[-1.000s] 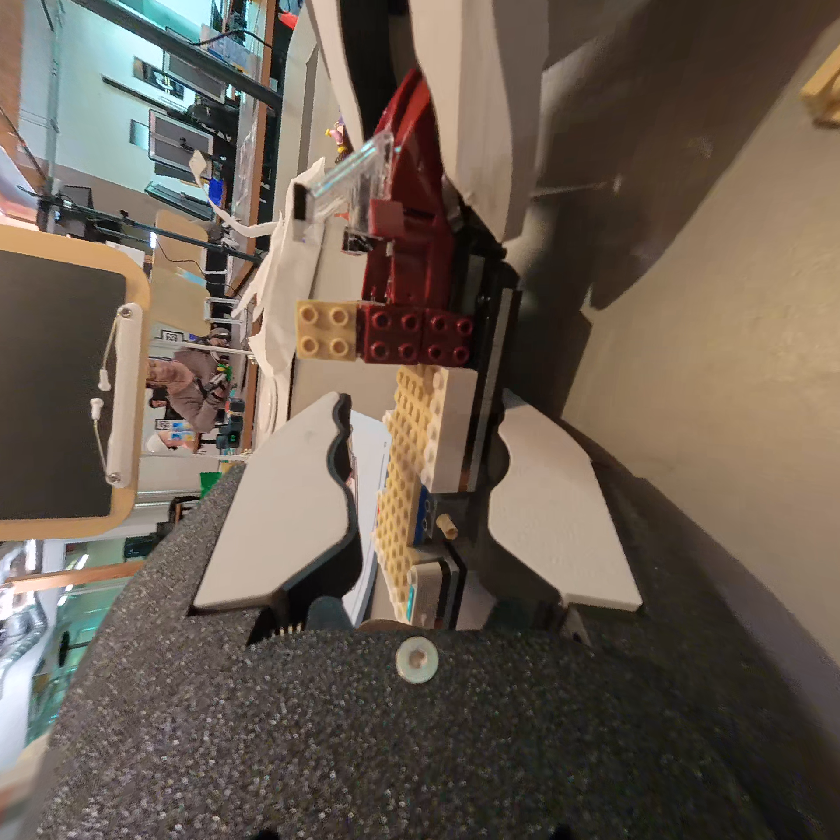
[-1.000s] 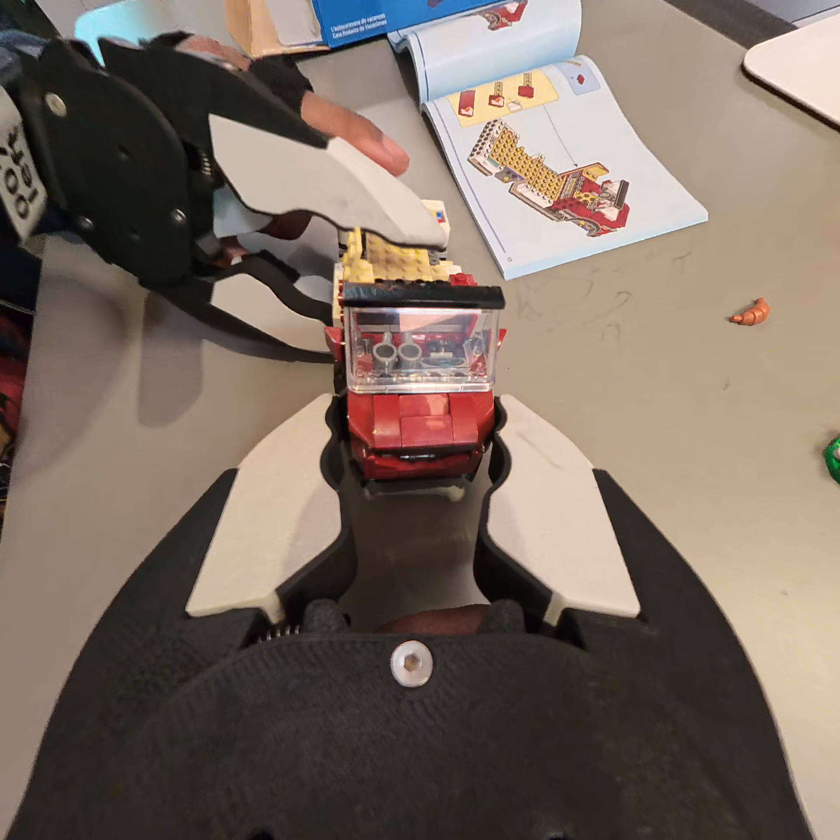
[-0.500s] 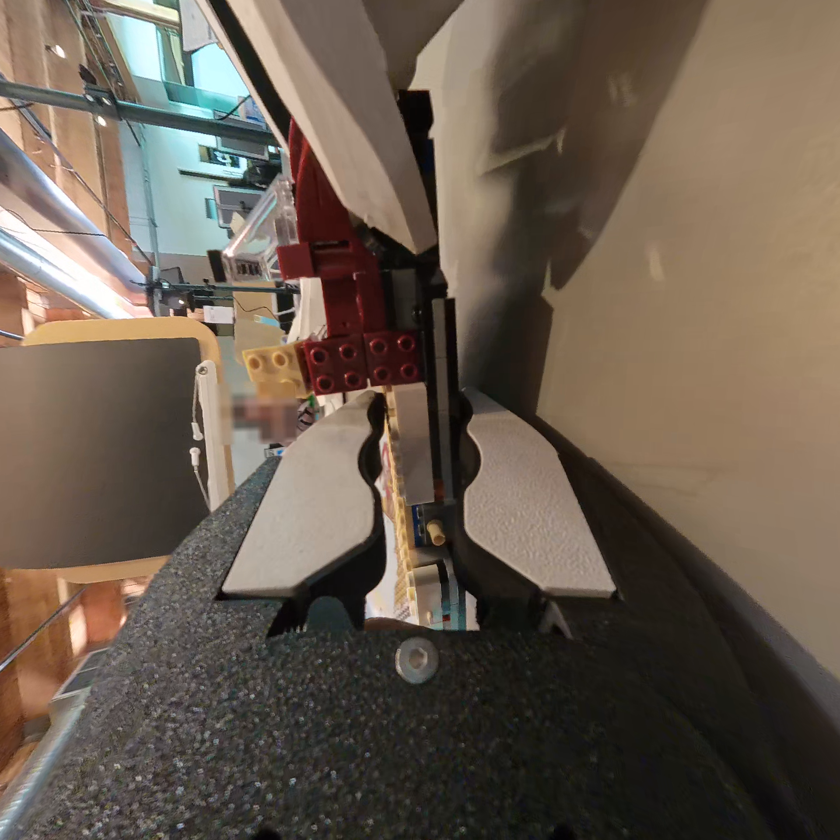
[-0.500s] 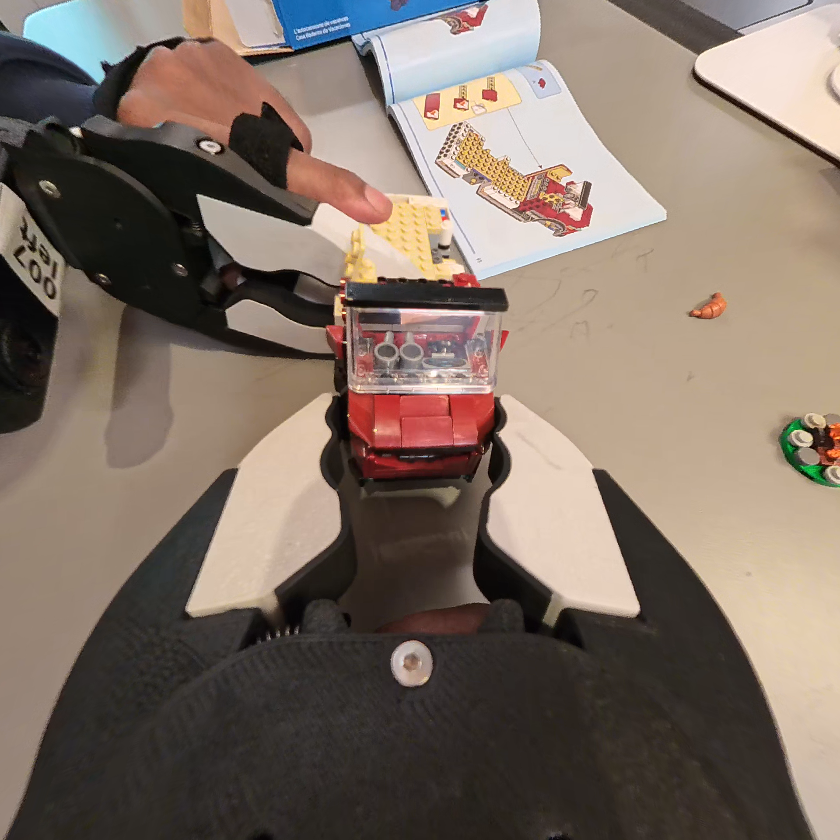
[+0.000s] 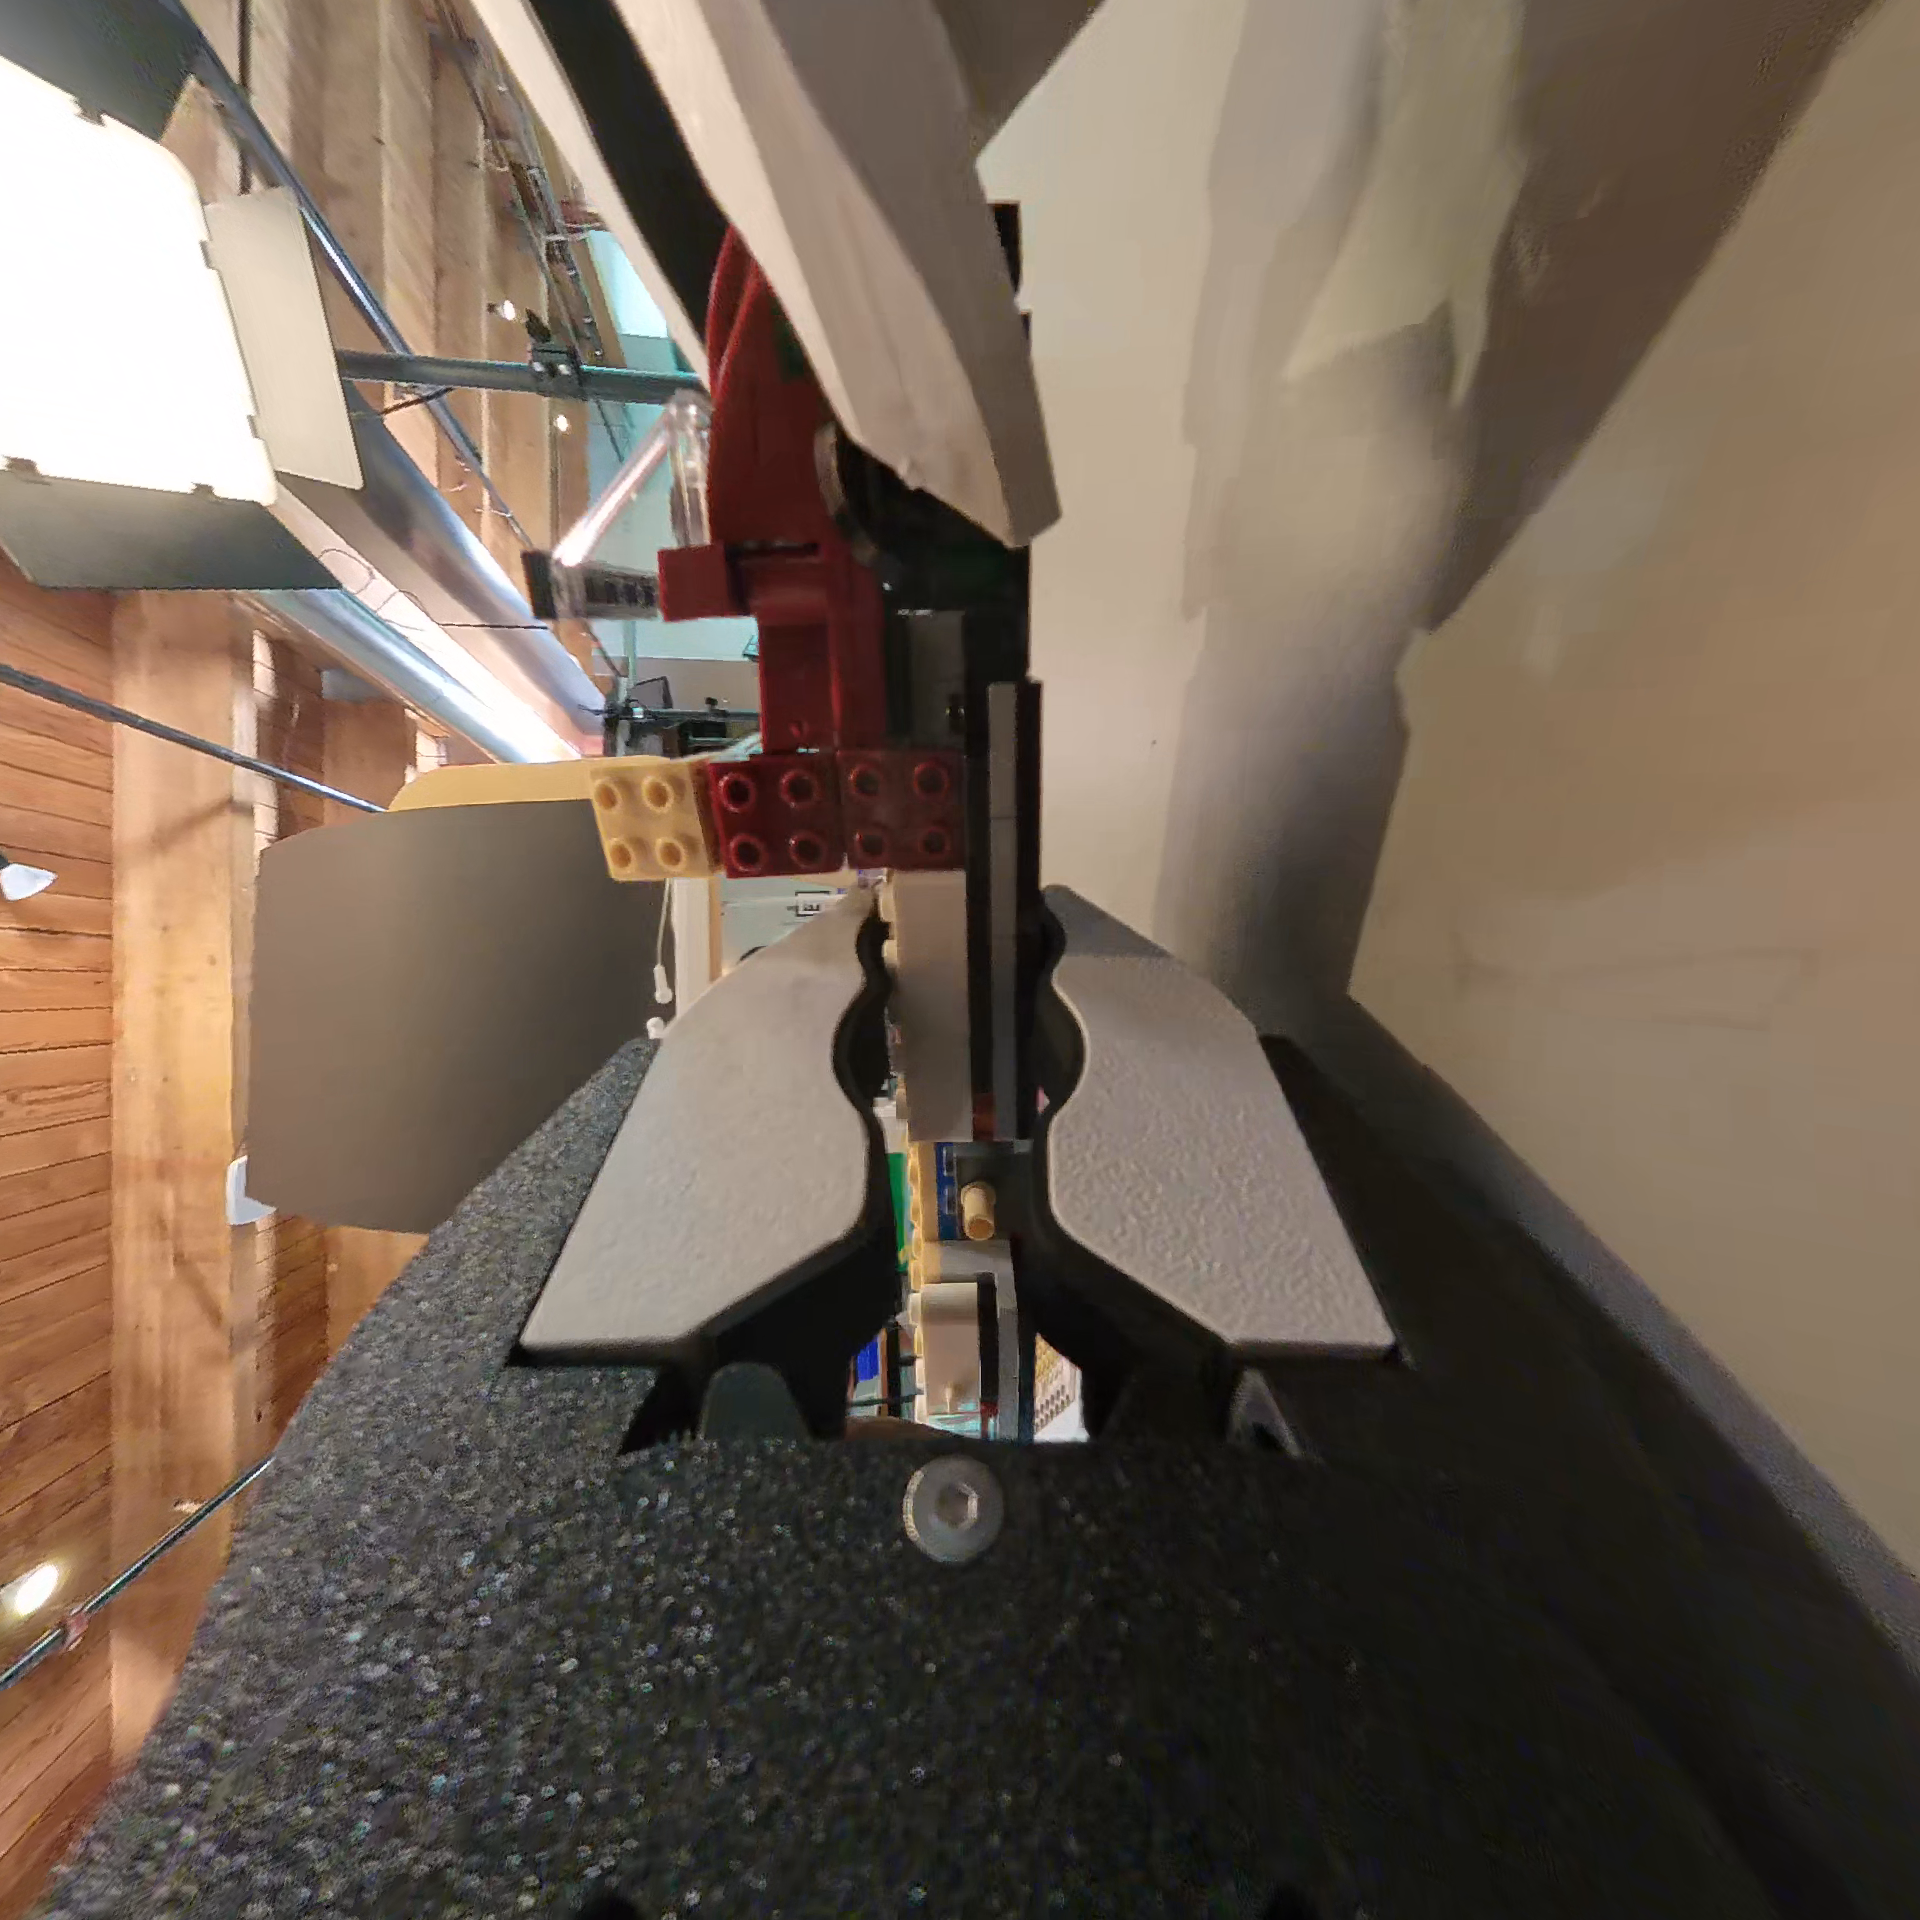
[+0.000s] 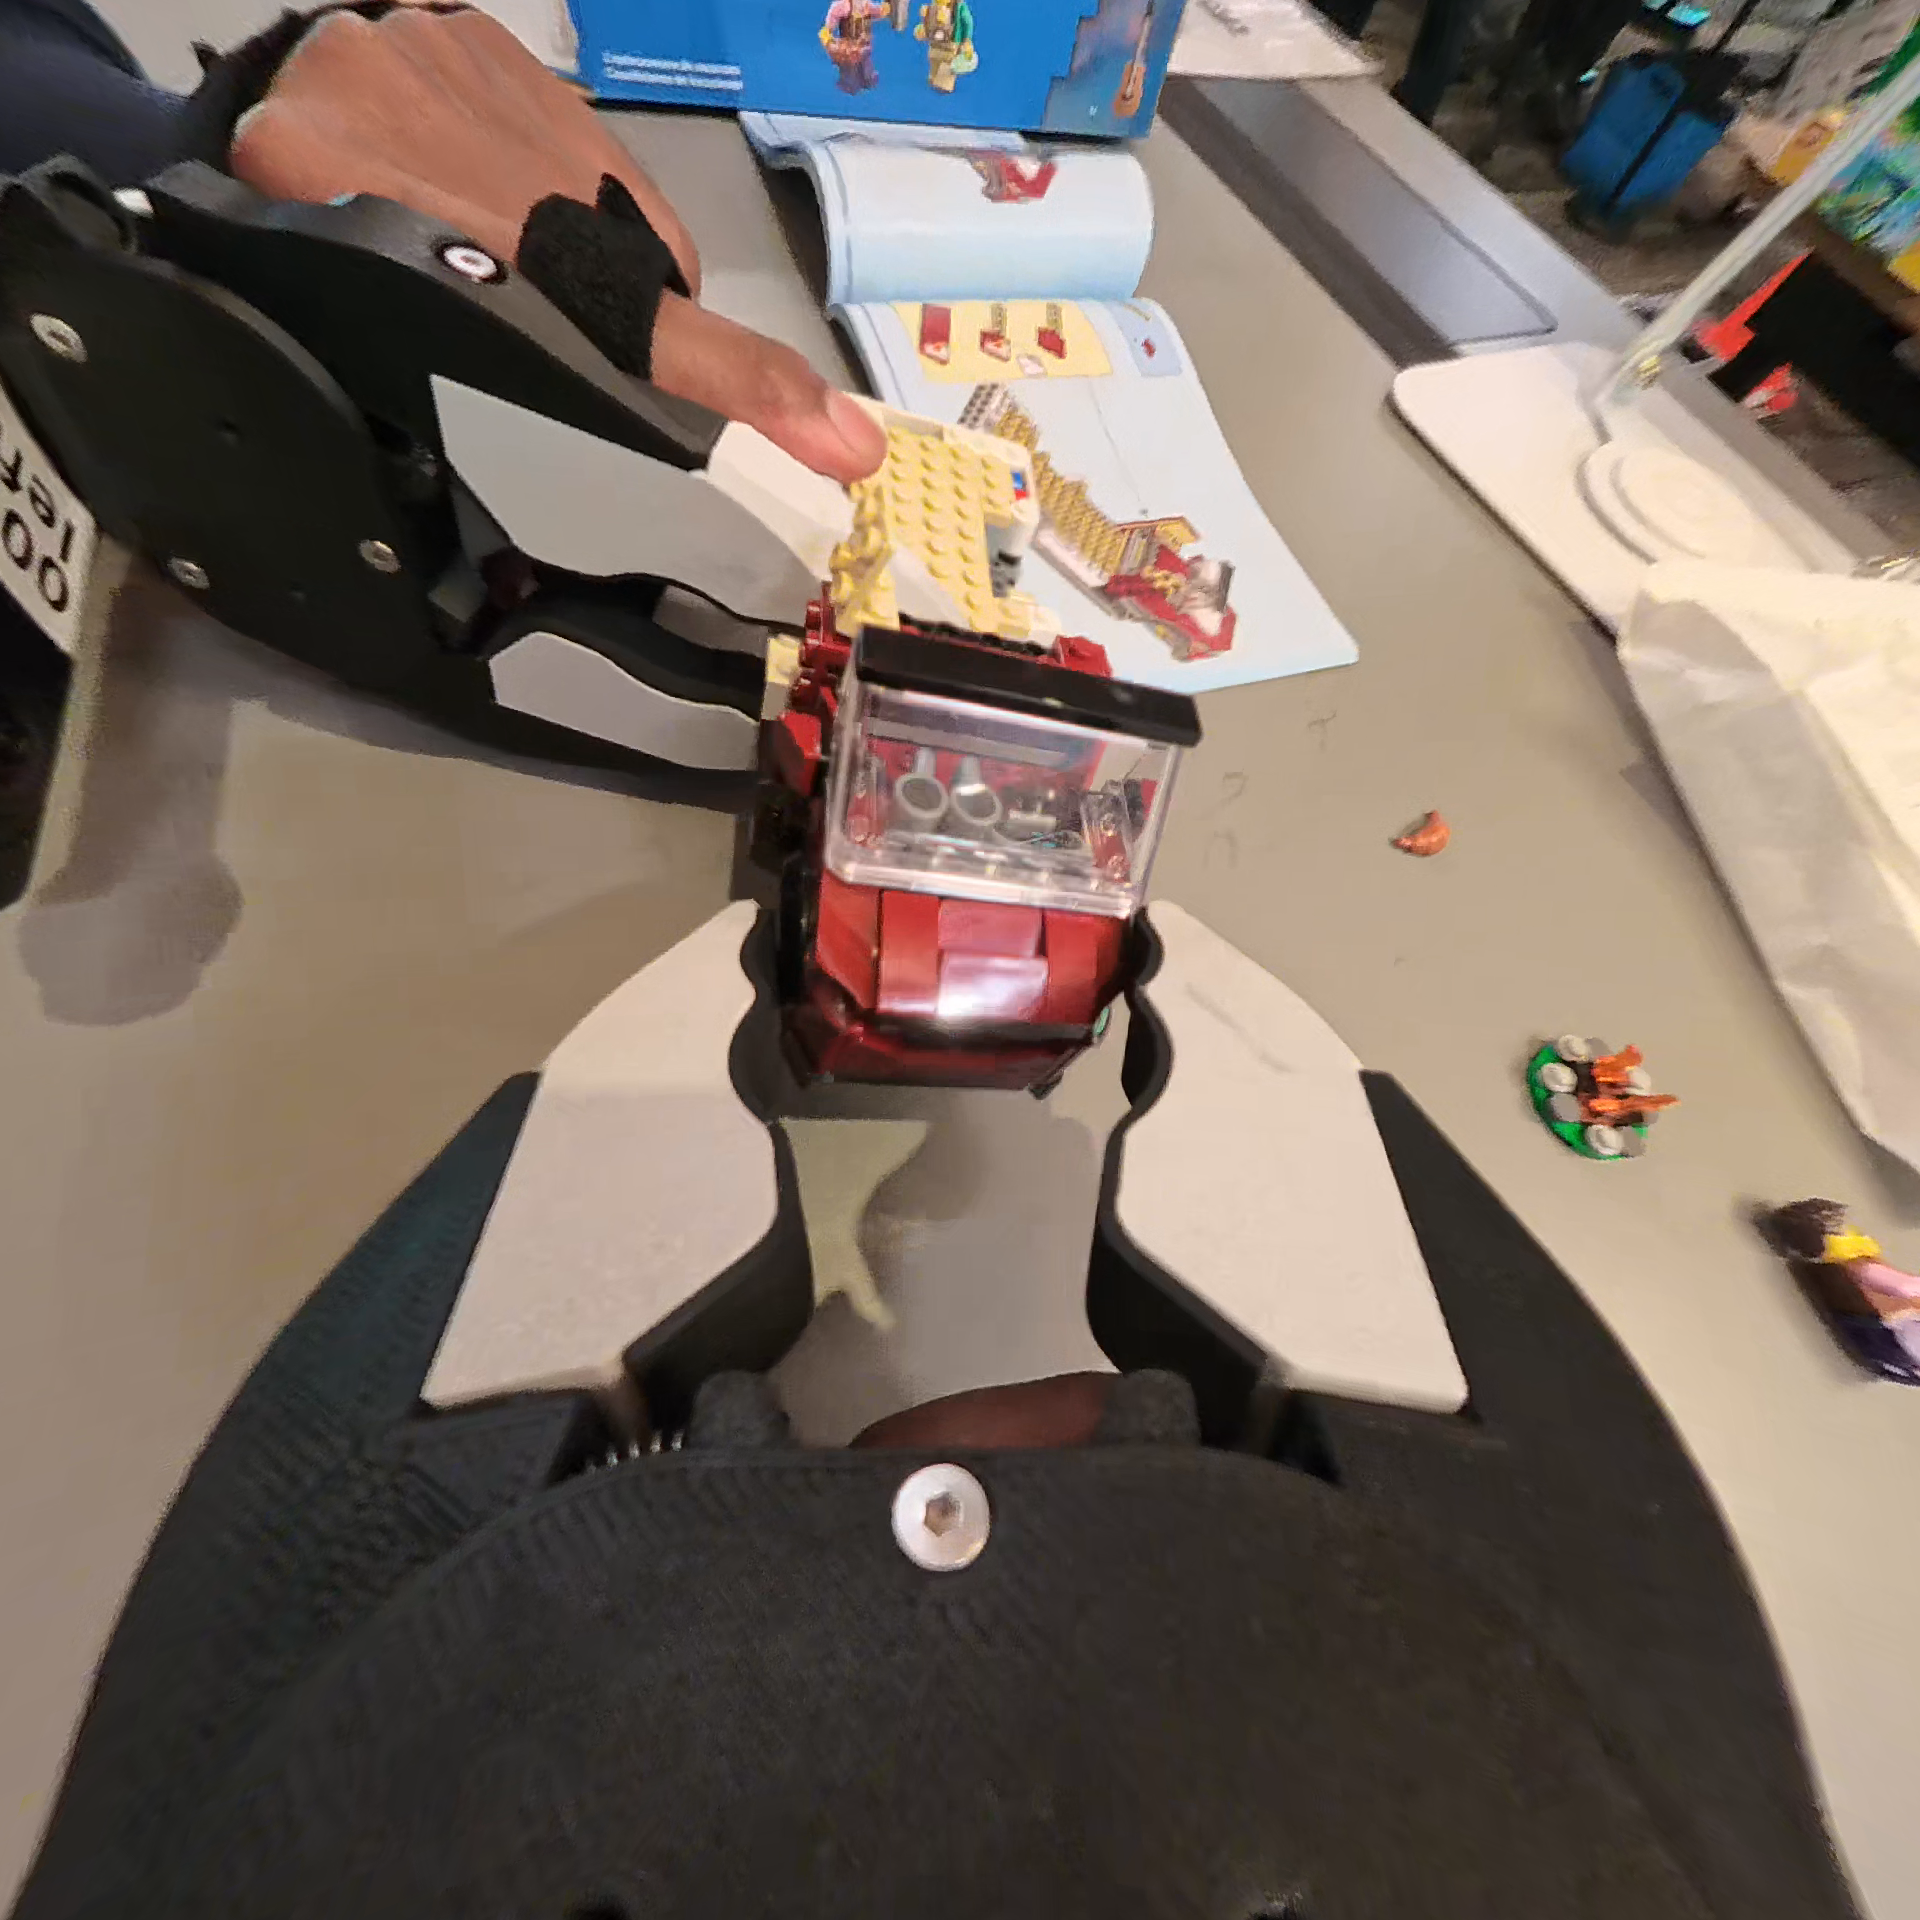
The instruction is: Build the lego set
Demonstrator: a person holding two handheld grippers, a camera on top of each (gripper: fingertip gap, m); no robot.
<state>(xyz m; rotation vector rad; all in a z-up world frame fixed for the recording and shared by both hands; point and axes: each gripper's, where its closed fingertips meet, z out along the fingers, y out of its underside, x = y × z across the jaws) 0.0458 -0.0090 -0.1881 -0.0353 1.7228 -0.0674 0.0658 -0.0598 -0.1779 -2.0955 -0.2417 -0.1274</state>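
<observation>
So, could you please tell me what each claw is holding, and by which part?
Both hold one brick truck: the right claw clamps its dark red front, the left claw its flat rear bed.

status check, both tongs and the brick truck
Right tongs clamp red brick truck nose. Left tongs clamp its tan rear deck. Truck lifted off table.

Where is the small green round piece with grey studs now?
In the right wrist view, the green round piece lies on the grey table at the right, between the orange crumb-like bit and the toy figure.
</observation>
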